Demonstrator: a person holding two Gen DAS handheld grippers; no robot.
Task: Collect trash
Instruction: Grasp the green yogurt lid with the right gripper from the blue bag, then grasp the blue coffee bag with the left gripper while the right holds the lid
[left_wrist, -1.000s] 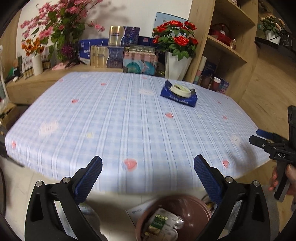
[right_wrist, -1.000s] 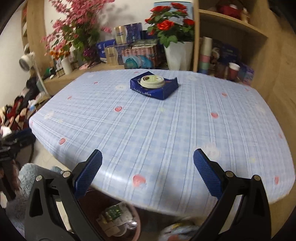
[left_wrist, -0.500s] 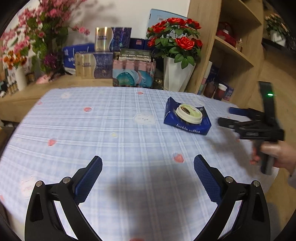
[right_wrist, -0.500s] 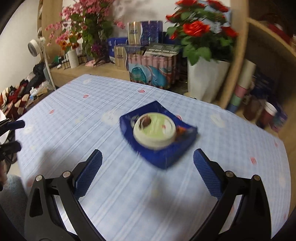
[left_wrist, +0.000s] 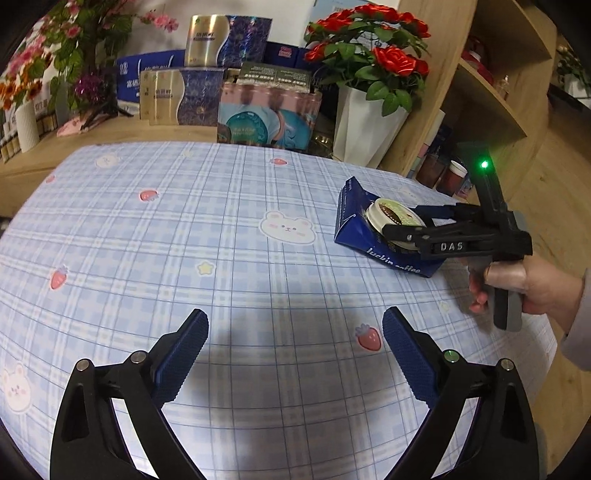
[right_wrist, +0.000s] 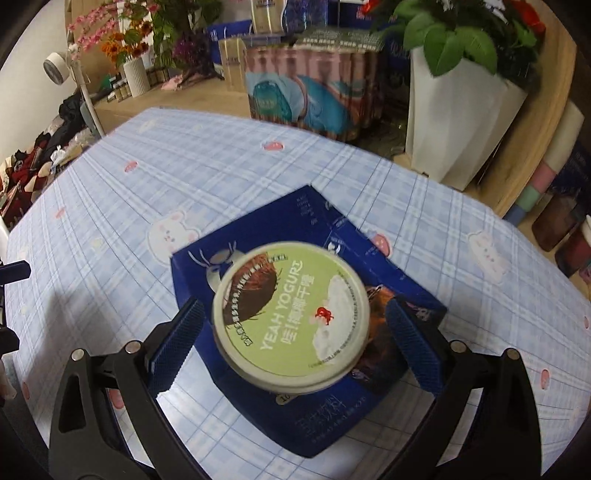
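Straddling the yogurt tub (right_wrist: 291, 317) with the right tongs (right_wrist: 293, 341), their blue pads spread wide on either side of its lid and not touching it.

The tub sits on a flattened dark blue carton (right_wrist: 314, 406) on the checked table (right_wrist: 110, 206), low and centre in the right wrist view; in the left wrist view tub (left_wrist: 393, 218) and carton (left_wrist: 364, 242) lie at middle right, with the right tongs (left_wrist: 413, 223) reaching over them from the right edge, held in a hand (left_wrist: 532, 291). The left tongs (left_wrist: 295, 354) hang wide apart and hold nothing over bare cloth at the bottom of that frame, well apart from the carton. A white vase of red roses (left_wrist: 365, 125) stands beyond the table's far edge, at upper right.
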